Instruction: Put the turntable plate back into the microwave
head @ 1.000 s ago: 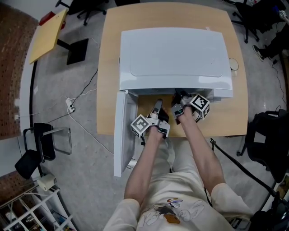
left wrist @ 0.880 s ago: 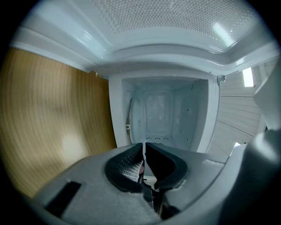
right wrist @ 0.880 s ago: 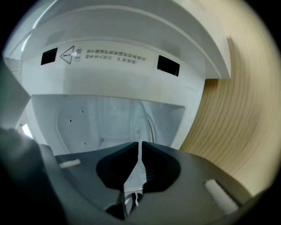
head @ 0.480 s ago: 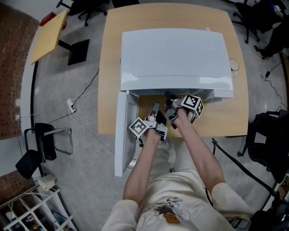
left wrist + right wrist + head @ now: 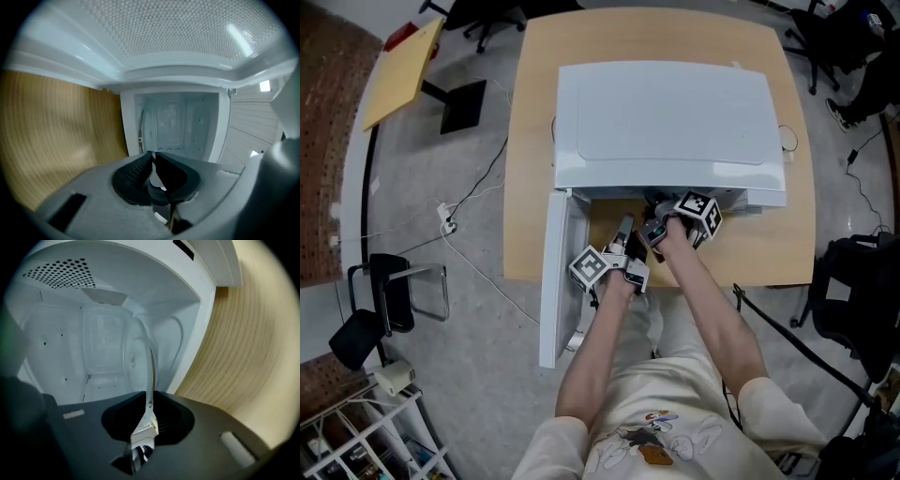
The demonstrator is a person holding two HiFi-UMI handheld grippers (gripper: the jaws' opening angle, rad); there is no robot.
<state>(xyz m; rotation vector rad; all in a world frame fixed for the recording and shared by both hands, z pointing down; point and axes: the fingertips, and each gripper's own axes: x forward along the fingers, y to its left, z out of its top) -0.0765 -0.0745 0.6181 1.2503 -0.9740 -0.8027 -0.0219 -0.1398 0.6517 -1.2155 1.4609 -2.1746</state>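
The left gripper [image 5: 153, 154] pinches the glass turntable plate [image 5: 151, 359] by its near rim, jaws almost together, apparently to steady it inside the open microwave [image 5: 666, 112]. The right gripper [image 5: 149, 397] has just been opening its jaws around the same rim, probably because the plate is now seated.

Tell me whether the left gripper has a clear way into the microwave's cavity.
Probably yes: the door stands open at the left, and the left gripper faces straight into the cavity, with nothing ahead but the glass plate that its jaws pinch.
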